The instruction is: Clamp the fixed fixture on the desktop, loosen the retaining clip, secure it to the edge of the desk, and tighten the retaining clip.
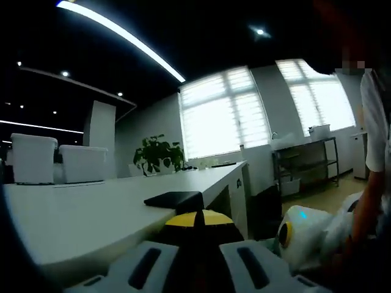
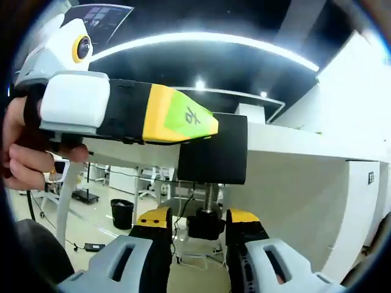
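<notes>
Clamp [image 2: 214,149] sits on the edge of the white worktop [image 2: 293,146]: black body wrapped over the rim, upper plate [image 1: 174,199] lying flat on the top surface, threaded screw [image 2: 209,198] hanging straight down below the edge.

Key relation: the screw's long axis runs vertically, and its black knob [image 2: 205,226] sits directly between the jaws of the right gripper [image 2: 198,223]. The two yellow-tipped jaws stand one on each side of the knob, close to it. Contact not certain from this angle; they look closed to about the knob's width. Judged as gripping or just about to grip the knob, so I record the closure as undetermined.

Left gripper [image 2: 153,113] comes in from the left in the right gripper view, level with the worktop, its yellow tip pressed against the clamp body; a person's hand [image 2: 24,152] holds it. In the left gripper view its own jaws [image 1: 198,229] are drawn together on the near end of the upper plate, so the left holds the clamp steady.

Judgement: the right gripper is the one placed for the screw; the next move is a rotation about the vertical axis to tighten the knob up against the underside of the worktop.

Risk: jaws slipping on the small round knob.
</notes>
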